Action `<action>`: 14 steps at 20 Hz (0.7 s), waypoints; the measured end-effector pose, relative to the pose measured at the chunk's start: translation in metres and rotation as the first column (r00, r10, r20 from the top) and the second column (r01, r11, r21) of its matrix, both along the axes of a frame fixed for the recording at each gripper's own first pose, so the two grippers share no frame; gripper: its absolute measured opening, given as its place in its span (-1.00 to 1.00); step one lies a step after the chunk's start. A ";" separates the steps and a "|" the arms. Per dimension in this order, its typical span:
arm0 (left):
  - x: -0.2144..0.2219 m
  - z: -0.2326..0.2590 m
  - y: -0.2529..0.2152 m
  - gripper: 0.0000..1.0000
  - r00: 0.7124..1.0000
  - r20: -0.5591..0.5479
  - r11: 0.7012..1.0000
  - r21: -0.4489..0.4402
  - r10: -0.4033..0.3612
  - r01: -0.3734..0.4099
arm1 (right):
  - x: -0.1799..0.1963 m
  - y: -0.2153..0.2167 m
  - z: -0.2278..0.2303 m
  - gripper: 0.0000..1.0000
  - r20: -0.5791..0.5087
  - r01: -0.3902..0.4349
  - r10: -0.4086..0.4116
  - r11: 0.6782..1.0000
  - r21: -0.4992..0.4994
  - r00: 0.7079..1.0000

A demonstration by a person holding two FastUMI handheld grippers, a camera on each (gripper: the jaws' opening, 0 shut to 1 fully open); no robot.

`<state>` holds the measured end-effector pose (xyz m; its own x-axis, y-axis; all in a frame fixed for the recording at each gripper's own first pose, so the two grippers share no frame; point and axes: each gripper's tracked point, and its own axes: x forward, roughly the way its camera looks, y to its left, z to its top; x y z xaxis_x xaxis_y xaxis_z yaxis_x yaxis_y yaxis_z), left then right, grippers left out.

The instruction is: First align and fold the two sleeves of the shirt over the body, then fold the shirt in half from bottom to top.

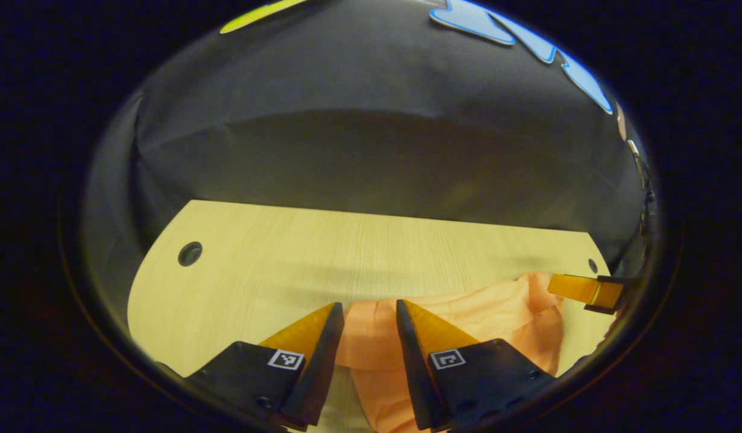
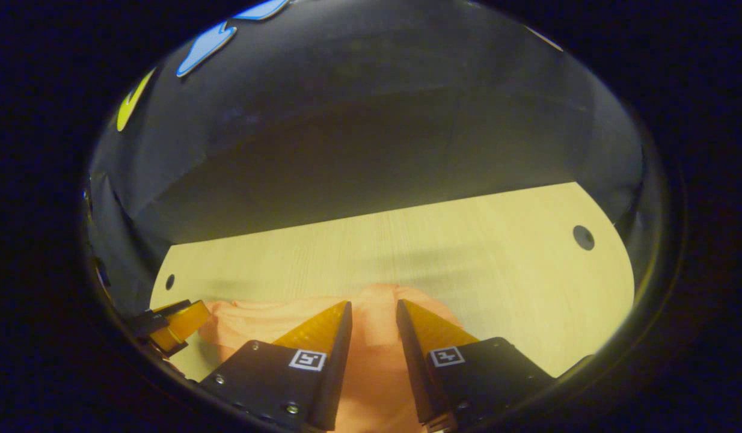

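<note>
Left gripper view: your left tool (image 1: 370, 313) sits at bottom centre, fingers parted, with the orange shirt (image 1: 467, 319) bunched between and beyond them; whether the fingers press cloth, you cannot tell. The shirt's lower part is cut off at the bottom edge. Your right tool (image 1: 584, 290) enters at the right edge, mostly cut off. Right gripper view: right tool (image 2: 374, 313) parted over the shirt (image 2: 257, 319), contact unclear; left tool (image 2: 178, 322) half hidden at lower left. The bench (image 2: 467, 252) has a round hole (image 2: 583, 237). The square markers on the tools carry no readable writing.
</note>
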<state>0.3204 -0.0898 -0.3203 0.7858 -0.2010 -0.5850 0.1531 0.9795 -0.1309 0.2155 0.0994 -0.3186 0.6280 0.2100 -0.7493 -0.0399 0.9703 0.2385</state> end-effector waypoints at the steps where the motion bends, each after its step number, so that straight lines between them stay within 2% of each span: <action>1: -0.007 0.014 0.002 0.23 1.000 0.017 1.000 -0.002 -0.004 0.004 | -0.006 0.000 0.015 -0.04 0.012 -0.003 0.003 1.000 0.001 1.000; 6: -0.065 0.100 0.020 0.22 0.994 0.106 1.000 -0.015 -0.013 0.015 | -0.051 -0.006 0.093 -0.04 0.089 -0.026 0.026 1.000 -0.009 0.996; 10: -0.131 0.162 0.038 0.14 0.983 0.185 1.000 -0.007 -0.020 0.021 | -0.099 -0.008 0.155 -0.04 0.173 -0.040 0.041 0.999 -0.010 0.984; 11: -0.149 0.177 0.043 0.14 0.980 0.200 1.000 -0.013 -0.020 0.023 | -0.109 -0.008 0.170 -0.04 0.195 -0.044 0.044 0.999 -0.008 0.980; 12: -0.163 0.188 0.048 0.23 0.976 0.215 1.000 -0.018 -0.020 0.024 | -0.120 -0.007 0.183 -0.04 0.217 -0.048 0.048 0.999 -0.006 0.975; 13: -0.178 0.200 0.053 0.14 0.973 0.231 0.999 -0.021 -0.019 0.025 | -0.131 -0.007 0.195 -0.04 0.239 -0.051 0.051 0.999 -0.005 0.970; 14: -0.188 0.208 0.056 0.14 0.969 0.245 0.999 -0.021 -0.019 0.025 | -0.143 -0.006 0.207 -0.04 0.259 -0.054 0.053 0.999 -0.005 0.964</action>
<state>0.1327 -0.0338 -0.1128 0.8998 -0.2316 -0.3698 0.2051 0.9725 -0.1100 0.0729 0.0936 -0.1116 0.7886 0.2500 -0.5618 -0.1523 0.9645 0.2155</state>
